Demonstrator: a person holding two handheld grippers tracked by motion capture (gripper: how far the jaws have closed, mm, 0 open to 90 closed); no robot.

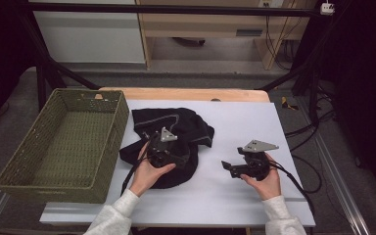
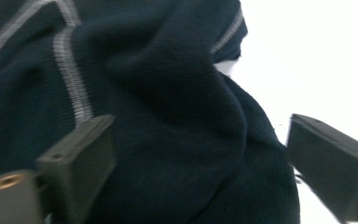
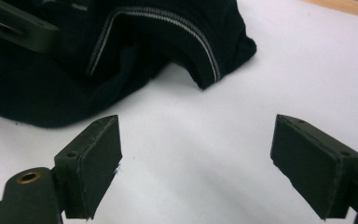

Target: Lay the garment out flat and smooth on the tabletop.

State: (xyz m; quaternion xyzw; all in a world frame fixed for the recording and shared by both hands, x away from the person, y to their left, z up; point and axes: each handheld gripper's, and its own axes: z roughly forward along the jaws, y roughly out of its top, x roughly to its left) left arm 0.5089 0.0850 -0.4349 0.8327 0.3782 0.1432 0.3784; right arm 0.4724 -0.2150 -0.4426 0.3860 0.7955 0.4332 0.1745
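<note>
Item: dark knit sweater (image 1: 174, 142) with thin grey stripes, lying crumpled in a loose heap.
Location: on the white sheet (image 1: 245, 196) that covers the table, just beside the right wall of the green woven basket (image 1: 61, 142); the basket itself holds nothing visible.
Handling: judged soft and limp, light, not fragile; it will sag and trail when lifted, and a single layer may slip out of a shallow pinch.
Best hold: a raised fold or the striped edge nearest the basket, taken deep enough to catch several layers; a second hold on the free edge farthest from the basket would keep it from dragging.
Left gripper (image 1: 162, 147): over the sweater, on the half nearer the basket; jaws spread wide. In the left gripper view a ridge of cloth (image 2: 177, 116) sits between the jaws, but the pads are not pressed on it.
Right gripper (image 1: 231, 168): well apart from the basket, beyond the sweater's far edge, low over the bare sheet; jaws spread wide, nothing between them. In the right gripper view the sweater lies ahead, out of reach of the pads.
</note>
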